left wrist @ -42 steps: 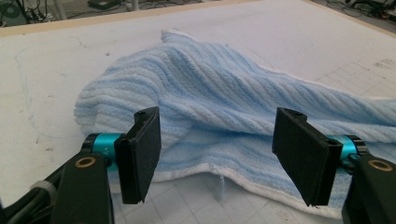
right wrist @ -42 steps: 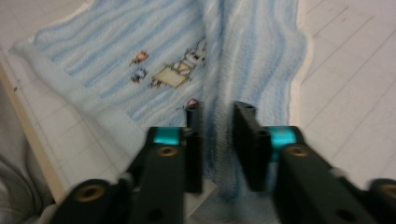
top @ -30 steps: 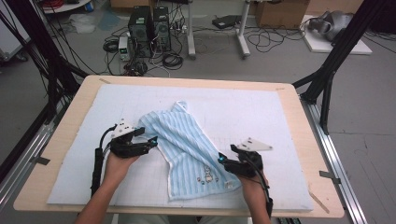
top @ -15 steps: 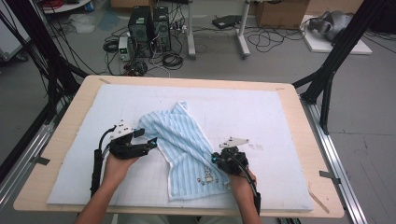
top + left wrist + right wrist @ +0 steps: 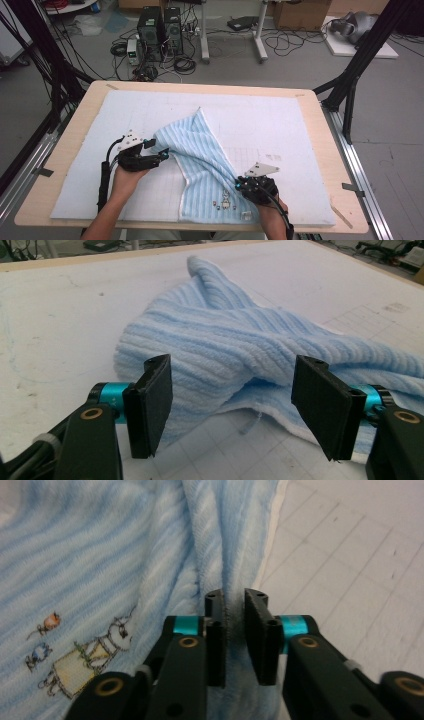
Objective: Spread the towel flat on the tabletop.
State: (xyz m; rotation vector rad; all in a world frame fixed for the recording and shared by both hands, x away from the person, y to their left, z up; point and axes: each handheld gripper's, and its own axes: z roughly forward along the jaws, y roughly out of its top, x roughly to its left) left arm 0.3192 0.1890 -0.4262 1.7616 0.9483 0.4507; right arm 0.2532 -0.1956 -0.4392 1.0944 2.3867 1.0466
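Observation:
A light-blue striped towel (image 5: pixel 200 150) lies bunched on the white mat (image 5: pixel 280 120), with small embroidered figures (image 5: pixel 225 200) near its front edge. My left gripper (image 5: pixel 162 152) stands open at the towel's left side. In the left gripper view the towel (image 5: pixel 225 345) lies just beyond the wide-apart jaws of this gripper (image 5: pixel 232 385), and nothing is between them. My right gripper (image 5: pixel 240 185) is at the towel's right edge. Its jaws closed and have just been opening slightly. In the right gripper view it (image 5: pixel 235 600) pinches a raised fold of the towel (image 5: pixel 100 555).
The mat covers most of a wooden table (image 5: pixel 310 95), with bare mat to the right and at the back. Black frame posts (image 5: pixel 350 85) stand at the table's corners. Computers and cables lie on the floor behind.
The right gripper has moved left onto the towel's right edge and then drawn a little toward the person, and its jaws have closed on a fold. The left gripper has stayed put.

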